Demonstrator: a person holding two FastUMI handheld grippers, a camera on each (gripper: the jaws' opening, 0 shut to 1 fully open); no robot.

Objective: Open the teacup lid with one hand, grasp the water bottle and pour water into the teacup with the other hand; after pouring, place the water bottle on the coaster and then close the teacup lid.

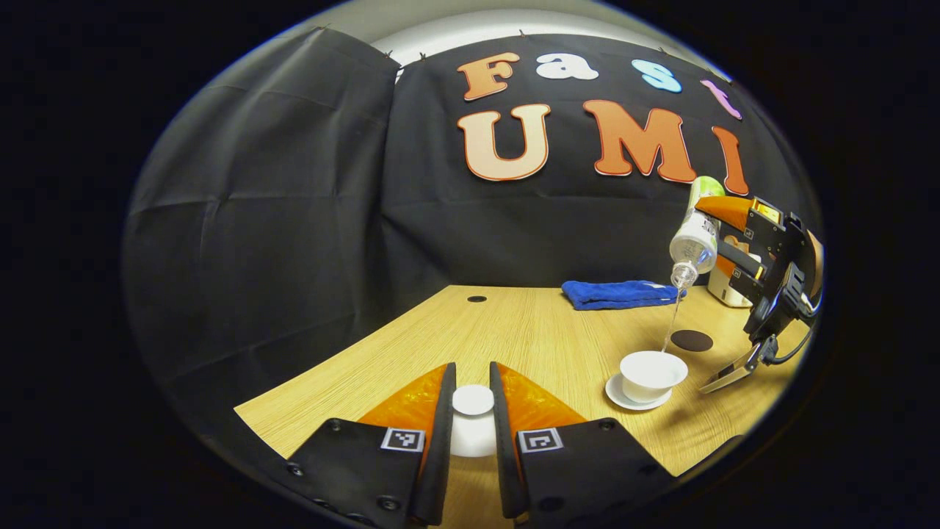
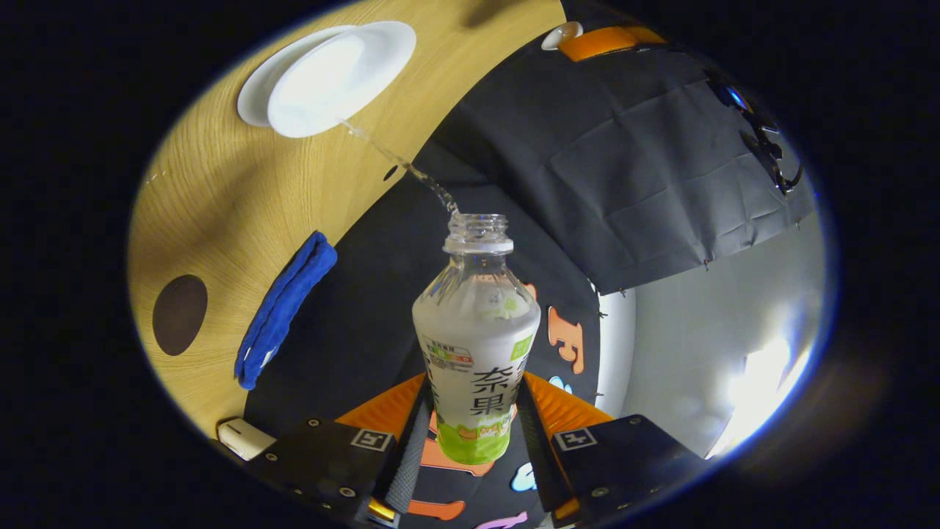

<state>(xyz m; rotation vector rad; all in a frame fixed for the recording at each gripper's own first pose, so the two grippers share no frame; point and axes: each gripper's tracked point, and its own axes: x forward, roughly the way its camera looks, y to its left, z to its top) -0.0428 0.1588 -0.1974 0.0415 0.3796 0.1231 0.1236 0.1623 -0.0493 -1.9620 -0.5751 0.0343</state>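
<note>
In the left gripper view my left gripper point(image 1: 472, 400) is shut on the white teacup lid point(image 1: 473, 411), held low over the near table. To its right the open white teacup point(image 1: 652, 373) stands on its saucer point(image 1: 620, 397). My right gripper point(image 1: 723, 235) holds the water bottle point(image 1: 695, 235) tipped neck-down above the cup, and a thin stream of water falls into it. In the right gripper view my right gripper point(image 2: 470, 426) is shut on the water bottle point(image 2: 476, 338), and the stream arcs from its open neck to the teacup point(image 2: 341, 77). The dark round coaster point(image 1: 692, 340) lies just behind the cup.
A folded blue cloth point(image 1: 620, 293) lies at the back of the wooden table point(image 1: 514, 330). A small white box point(image 1: 723, 290) stands at the far right. In the right gripper view the coaster point(image 2: 180, 314) and the cloth point(image 2: 283, 308) lie beside the cup.
</note>
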